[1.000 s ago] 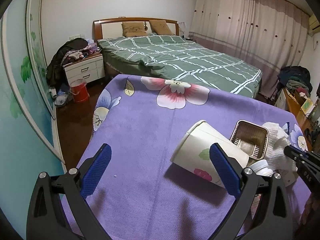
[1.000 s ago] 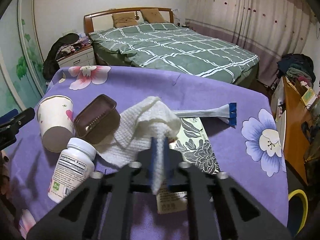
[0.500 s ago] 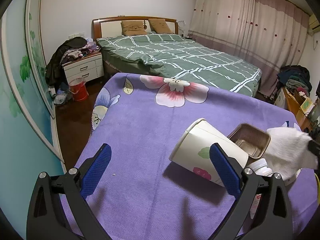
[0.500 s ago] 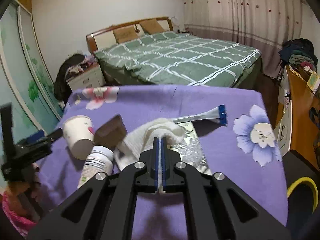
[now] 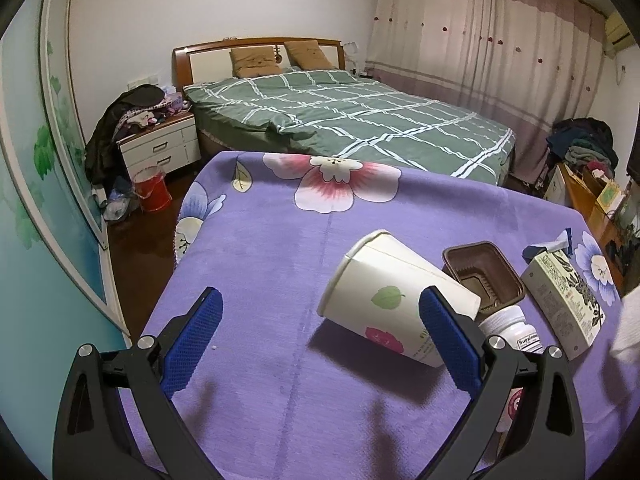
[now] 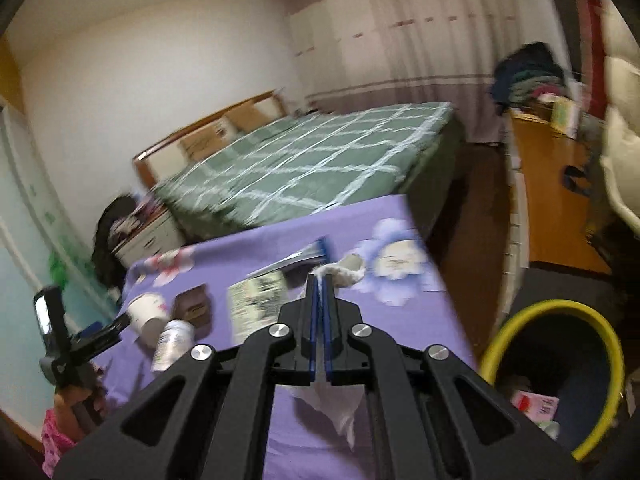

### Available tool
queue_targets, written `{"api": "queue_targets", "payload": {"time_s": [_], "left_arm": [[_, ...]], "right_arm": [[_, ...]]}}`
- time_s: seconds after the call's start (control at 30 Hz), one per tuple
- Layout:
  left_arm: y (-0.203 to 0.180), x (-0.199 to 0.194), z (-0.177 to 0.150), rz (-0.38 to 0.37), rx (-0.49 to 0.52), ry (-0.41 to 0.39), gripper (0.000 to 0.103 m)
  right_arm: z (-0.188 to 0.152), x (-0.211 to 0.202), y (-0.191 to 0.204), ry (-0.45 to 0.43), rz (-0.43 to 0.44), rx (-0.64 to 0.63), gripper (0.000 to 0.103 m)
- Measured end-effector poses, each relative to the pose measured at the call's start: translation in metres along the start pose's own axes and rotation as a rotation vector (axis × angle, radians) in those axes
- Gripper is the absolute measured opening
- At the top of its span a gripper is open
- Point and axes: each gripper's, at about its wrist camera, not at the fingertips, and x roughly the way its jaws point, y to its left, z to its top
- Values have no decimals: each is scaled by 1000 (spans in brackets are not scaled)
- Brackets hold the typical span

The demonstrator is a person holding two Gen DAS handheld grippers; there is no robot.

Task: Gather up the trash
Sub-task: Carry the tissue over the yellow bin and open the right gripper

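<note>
Purple flowered cloth covers the table (image 5: 260,280), which fills the lower half of the left wrist view. What differs from a second ago is mostly on the right side: the white paper towel (image 6: 344,274) lay crumpled among the things on the table then, and now it is lifted off and carried toward the right edge of the table. The right wrist view is tilted and blurred. In the left wrist view the towel shows only as a pale blur at the far right edge.

The right gripper (image 6: 319,292) is clamped on the paper towel, its blue pads pressed together with the white wad bulging past the tips and a thin ragged flap hanging below them. The left gripper (image 5: 320,332) has its pads wide apart and holds nothing, low over the cloth at the bottom of its frame.

A dark trash bin (image 6: 608,344) with a yellow rim stands on the floor at the lower right of the right wrist view; a pink-and-white package and other scraps lie inside it.

Left on the table: a patterned carton (image 5: 564,300), a white paper cup (image 5: 384,296) on its side with its mouth toward the bed, an empty brown plastic tray (image 5: 484,276) just beside it, and a white supplement bottle (image 5: 512,326) touching the cup's base.
</note>
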Motion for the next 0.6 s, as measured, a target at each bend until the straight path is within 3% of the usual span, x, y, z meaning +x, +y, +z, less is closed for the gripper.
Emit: {"api": "queue_targets", "payload": {"time_s": [0.27, 0.47, 0.57, 0.6], "left_arm": [[-7, -5, -2, -2, 27, -11, 97], [-9, -10, -2, -8, 37, -22, 97], [-11, -13, -2, -9, 43, -30, 97], [-12, -14, -2, -12, 43, -30, 97]], "right_arm": [[0, -45, -98, -76, -263, 136, 2], [-5, -29, -140, -7, -415, 156, 5], [-10, -20, -154, 16, -487, 171, 29], [-12, -19, -154, 14, -505, 178, 30]]}}
